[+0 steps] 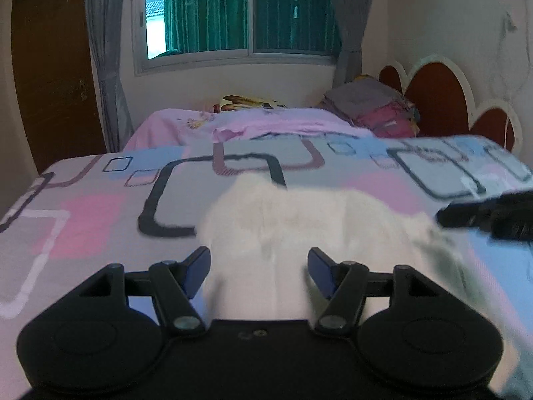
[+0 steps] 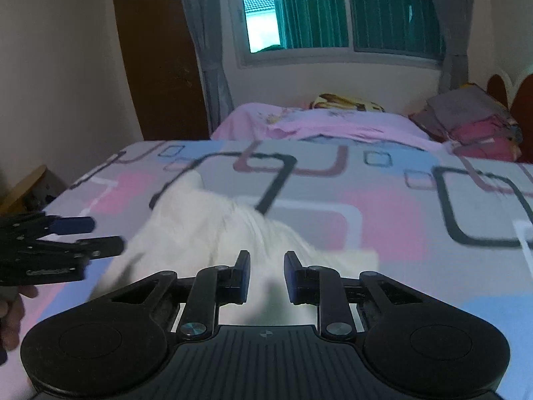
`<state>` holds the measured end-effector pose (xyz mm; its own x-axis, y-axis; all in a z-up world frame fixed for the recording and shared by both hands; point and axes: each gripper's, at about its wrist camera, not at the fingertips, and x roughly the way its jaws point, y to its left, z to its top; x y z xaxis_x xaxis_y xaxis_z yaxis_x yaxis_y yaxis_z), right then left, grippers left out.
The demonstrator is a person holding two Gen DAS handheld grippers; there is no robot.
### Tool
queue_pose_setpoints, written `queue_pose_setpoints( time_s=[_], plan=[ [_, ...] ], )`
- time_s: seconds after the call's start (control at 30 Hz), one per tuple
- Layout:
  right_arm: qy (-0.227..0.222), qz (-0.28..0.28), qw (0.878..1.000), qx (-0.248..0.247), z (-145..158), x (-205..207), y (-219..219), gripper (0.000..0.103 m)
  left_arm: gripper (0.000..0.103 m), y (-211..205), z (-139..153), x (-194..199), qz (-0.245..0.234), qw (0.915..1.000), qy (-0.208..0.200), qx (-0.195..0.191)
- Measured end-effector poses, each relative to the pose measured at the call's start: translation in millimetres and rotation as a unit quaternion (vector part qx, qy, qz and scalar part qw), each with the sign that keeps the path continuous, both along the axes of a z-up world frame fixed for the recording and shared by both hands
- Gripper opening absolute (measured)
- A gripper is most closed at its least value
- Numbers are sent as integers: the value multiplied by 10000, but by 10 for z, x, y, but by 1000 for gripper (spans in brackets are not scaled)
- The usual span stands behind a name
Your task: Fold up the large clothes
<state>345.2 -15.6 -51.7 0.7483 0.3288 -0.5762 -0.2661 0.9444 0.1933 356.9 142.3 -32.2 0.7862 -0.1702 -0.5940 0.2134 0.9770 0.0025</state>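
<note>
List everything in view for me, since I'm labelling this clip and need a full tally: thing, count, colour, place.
garment: one, white, lying rumpled on the near bedspread ahead of both grippers.
bedspread: one, grey with pink, blue and dark rounded squares, covering the near bed.
pink sheet: one, on the farther bed.
folded pile: one, grey over magenta, far right by the headboard.
headboard: one, dark red with white edging, against the right wall.
window: one, with green drapes behind the glass and grey curtains at the sides.
wardrobe: one, brown, far left.
left gripper: black with blue pads, jaws wide apart.
right gripper: black, jaws apart, narrower gap.
</note>
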Motion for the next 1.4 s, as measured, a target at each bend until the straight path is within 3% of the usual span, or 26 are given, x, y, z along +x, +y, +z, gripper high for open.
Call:
queue_pose_setpoints(
  time_s=[0.2, 0.33, 0.5, 0.6, 0.67, 0.73, 0.83, 0.9, 1.0, 1.13, 1.3, 1.4],
  plan=[
    [296, 222, 9993, -80, -210, 528, 326, 23, 62, -238, -210, 536, -196, 9993, 305, -70],
    [559, 32, 9978, -341, -462, 694, 287, 23, 70, -163, -456, 815, -98, 9977, 662, -103],
    [773, -206, 9959, -419, -682, 695, 56, 23, 83, 48, -562, 889, 71, 9969, 751, -235],
    [839, -317, 9947, -500, -687, 661, -39, 23, 78, 94, -524, 832, 82, 9970, 725, -238],
    [743, -512, 9946, -514, -575, 564, -158, 23, 69, 102, -414, 661, 43, 9978, 637, -202],
    [542, -609, 9966, -132, -396, 341, -336, 23, 67, 120, -281, 425, -89, 9985, 460, -292],
    [474, -279, 9985, 24, -277, -28, -379, 23, 67, 127, -217, 72, -229, 9965, 503, -629],
    [539, -73, 9985, -48, -307, -215, -324, 23, 67, 36, -275, -106, -345, 9959, 612, -568],
    [759, 45, 9959, -496, -489, -428, -221, 23, 67, -66, -335, -312, -322, 9970, 610, -340],
    [886, -342, 9896, -1082, -594, -664, -294, 23, 63, -64, -294, -631, -207, 9985, 501, -88],
    [170, -33, 9991, -374, -274, -1241, -294, 23, 63, -137, -209, -1114, -143, 9993, 343, 5],
    [266, 256, 9985, -393, -328, -1340, -163, 23, 63, -203, -265, -1222, -28, 9990, 443, 78]
  ],
)
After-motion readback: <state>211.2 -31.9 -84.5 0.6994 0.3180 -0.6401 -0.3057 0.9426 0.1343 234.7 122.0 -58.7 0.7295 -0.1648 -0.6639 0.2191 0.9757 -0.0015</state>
